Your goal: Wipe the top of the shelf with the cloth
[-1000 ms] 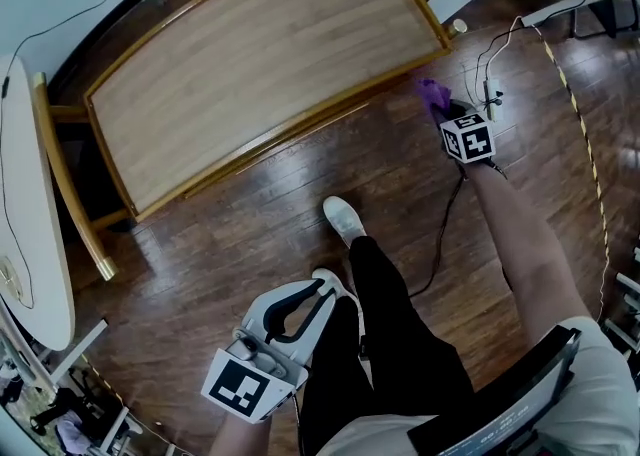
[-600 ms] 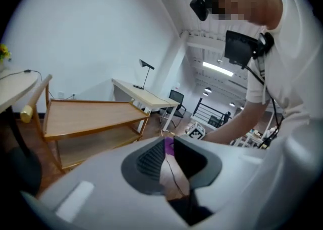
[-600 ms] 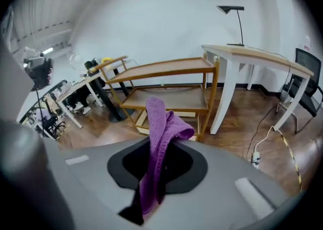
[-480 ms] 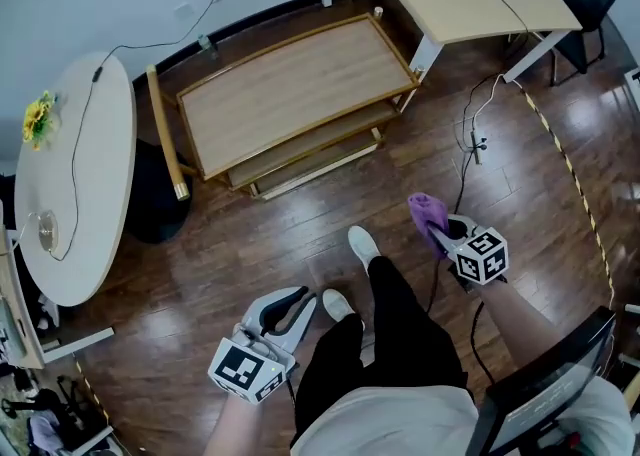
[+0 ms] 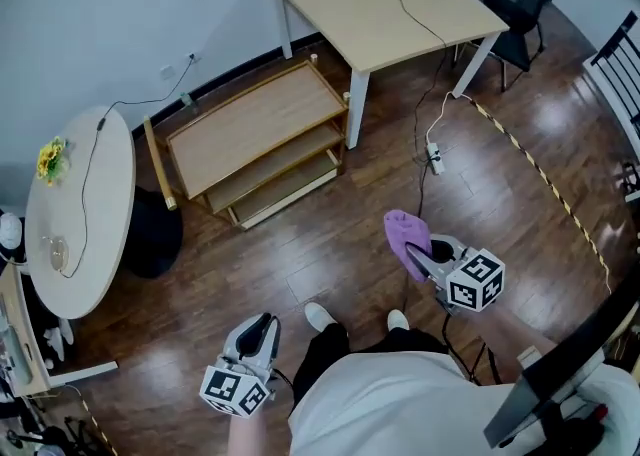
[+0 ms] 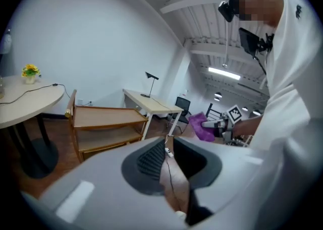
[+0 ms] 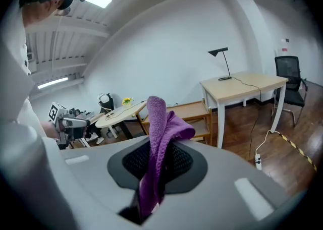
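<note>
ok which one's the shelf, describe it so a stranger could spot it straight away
Along the white wall stand a round white table at the left and a pale square desk at the right. The shelf sits between them: a low wooden unit, the only one with open tiers stacked under its top.

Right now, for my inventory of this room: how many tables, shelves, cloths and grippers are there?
Tables: 2, the desk and the round table
Shelves: 1, the shelf
Cloths: 1, the cloth in the right gripper
Grippers: 2, the left gripper and the right gripper
Total: 6
</note>
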`<state>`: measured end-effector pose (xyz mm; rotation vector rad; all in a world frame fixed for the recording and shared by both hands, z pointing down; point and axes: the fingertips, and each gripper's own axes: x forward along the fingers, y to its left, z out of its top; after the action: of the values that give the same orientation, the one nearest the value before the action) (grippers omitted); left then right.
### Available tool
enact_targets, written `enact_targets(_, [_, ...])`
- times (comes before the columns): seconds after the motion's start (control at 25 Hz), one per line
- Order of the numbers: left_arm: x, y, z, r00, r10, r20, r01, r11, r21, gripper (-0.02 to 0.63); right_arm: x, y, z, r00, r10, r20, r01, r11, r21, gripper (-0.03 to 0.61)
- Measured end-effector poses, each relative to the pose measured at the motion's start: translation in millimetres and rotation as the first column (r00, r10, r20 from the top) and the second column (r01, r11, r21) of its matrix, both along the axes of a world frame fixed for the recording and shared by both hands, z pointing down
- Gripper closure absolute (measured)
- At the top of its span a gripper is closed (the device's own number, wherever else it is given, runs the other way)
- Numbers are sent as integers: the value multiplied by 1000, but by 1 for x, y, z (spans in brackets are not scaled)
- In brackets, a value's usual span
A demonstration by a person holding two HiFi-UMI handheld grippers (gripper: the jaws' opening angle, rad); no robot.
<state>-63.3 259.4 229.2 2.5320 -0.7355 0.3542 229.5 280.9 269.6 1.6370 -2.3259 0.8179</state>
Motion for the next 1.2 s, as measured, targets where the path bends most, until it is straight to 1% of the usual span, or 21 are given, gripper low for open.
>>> enact_targets(0.12, [9, 28, -6, 999, -42, 32, 41, 999, 33, 545, 12, 27, -25, 1000, -31, 3, 30, 998, 60, 528])
enact_targets(0.2, [27, 45, -20, 998, -54, 34, 52, 997, 62, 545, 28, 45, -48, 999, -49, 0, 49, 993, 109, 528])
enact_targets(0.36, [70, 88, -52, 1000, -16, 9, 15, 994, 112, 545, 56, 91, -91, 998, -68, -16, 70, 978, 199, 528])
enact_targets(0.52, [97, 123, -71, 1000, 3, -25, 0, 990, 142, 545, 70, 131, -117, 997, -79, -17, 81, 964, 251, 528])
enact_targets(0.68, [118, 151, -75, 1000, 17, -26, -13, 989, 146, 544, 82, 153, -131, 996, -89, -24, 92, 956, 280, 528])
enact_targets(0.88, [130, 177, -72, 1000, 23, -14, -21, 988, 152, 544, 94, 173, -132, 996, -94, 6, 88, 950, 300, 528])
enact_targets(1.2, [138, 193, -67, 999, 42, -12, -40, 984, 173, 544, 89, 192, -126, 992, -123, -22, 124, 945, 304, 528])
